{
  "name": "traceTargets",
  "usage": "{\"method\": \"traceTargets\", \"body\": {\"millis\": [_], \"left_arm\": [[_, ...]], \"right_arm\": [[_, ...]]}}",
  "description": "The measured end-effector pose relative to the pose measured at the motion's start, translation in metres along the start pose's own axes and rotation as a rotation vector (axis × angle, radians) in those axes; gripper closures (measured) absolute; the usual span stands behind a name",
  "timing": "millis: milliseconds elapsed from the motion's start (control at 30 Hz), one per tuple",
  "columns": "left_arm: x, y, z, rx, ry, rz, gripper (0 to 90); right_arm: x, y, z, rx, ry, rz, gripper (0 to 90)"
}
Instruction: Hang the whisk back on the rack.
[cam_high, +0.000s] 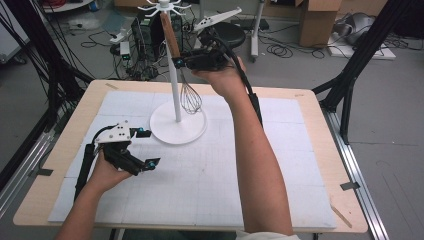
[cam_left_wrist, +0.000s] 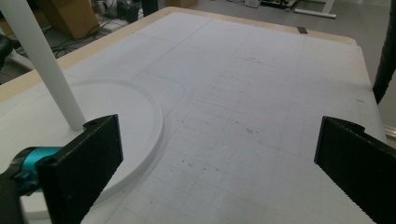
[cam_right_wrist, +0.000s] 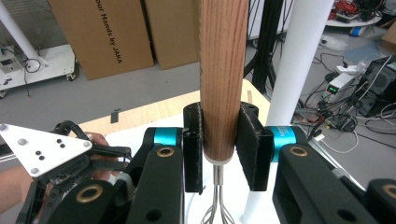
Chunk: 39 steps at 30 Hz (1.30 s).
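Room: grey floor, cables running loose across it beyond the far edge of the tabletop (cam_high: 320, 150), cardboard boxes (cam_high: 320, 20) at the far right of it, a black stool (cam_high: 231, 34) and some electronics behind it. Black frame struts stand at both sides of the tabletop.

Tabletop: pale wood, rounded corners, most of it under a white gridded mat (cam_high: 210, 185). Faint marks and scuffs on the mat in the left gripper view.

White stand (cam_high: 174, 95): round base on the mat toward the far left, a tall post rising from its middle, hook arms spreading at the top. The top is cut off by the frame edge in the high view.

Right gripper (cam_high: 179, 62): held up in the air just right of the stand's post, well above the base. The forearm crosses the mat from the near edge and covers a strip of it. Its jaws pinch the wooden handle of the whisk (cam_high: 190, 97); the right gripper view shows both pads pressed flat on the handle near its lower end.

Whisk: hangs close beside the post, handle slanting up toward the hook arms, wire loops down over the base without touching it. Whether the handle's top sits on a hook I cannot tell.

Left gripper (cam_high: 147, 148): low over the mat, near side of the stand's base, jaws spread wide with nothing between them.
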<state>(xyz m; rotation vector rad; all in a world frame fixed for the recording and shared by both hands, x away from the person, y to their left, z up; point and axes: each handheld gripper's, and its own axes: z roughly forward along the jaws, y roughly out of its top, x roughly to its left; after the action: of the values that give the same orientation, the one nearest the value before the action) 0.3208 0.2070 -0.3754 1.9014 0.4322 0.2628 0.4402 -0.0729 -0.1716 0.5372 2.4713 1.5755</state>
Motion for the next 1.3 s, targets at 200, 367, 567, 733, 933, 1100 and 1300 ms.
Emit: {"method": "traceTargets", "body": {"millis": [200,367,567,733,933,1100,1300], "left_arm": [[0.000,0.000,0.000,0.002,-0.001,0.001,1.6],[0.000,0.000,-0.001,-0.006,0.000,-0.003,1.7],[0.001,0.000,-0.002,-0.009,0.003,-0.006,1.6],[0.000,0.000,-0.002,-0.004,0.004,-0.002,1.6],[0.000,0.000,-0.002,0.001,0.004,0.003,1.6],[0.000,0.000,-0.002,-0.003,0.003,-0.002,1.6],[0.000,0.000,-0.002,-0.002,0.001,0.001,1.6]], "right_arm": [[0.003,0.005,0.008,0.015,0.003,-0.001,73.4],[0.002,0.007,0.015,0.019,-0.005,0.011,73.4],[-0.004,0.002,0.013,-0.003,-0.019,0.028,73.2],[-0.001,0.002,0.013,-0.001,-0.032,0.008,71.4],[0.001,0.001,0.005,-0.021,-0.055,0.000,58.9],[0.007,-0.005,-0.010,-0.030,-0.061,-0.015,54.4],[0.016,-0.020,-0.032,-0.039,-0.095,-0.040,43.9]]}}
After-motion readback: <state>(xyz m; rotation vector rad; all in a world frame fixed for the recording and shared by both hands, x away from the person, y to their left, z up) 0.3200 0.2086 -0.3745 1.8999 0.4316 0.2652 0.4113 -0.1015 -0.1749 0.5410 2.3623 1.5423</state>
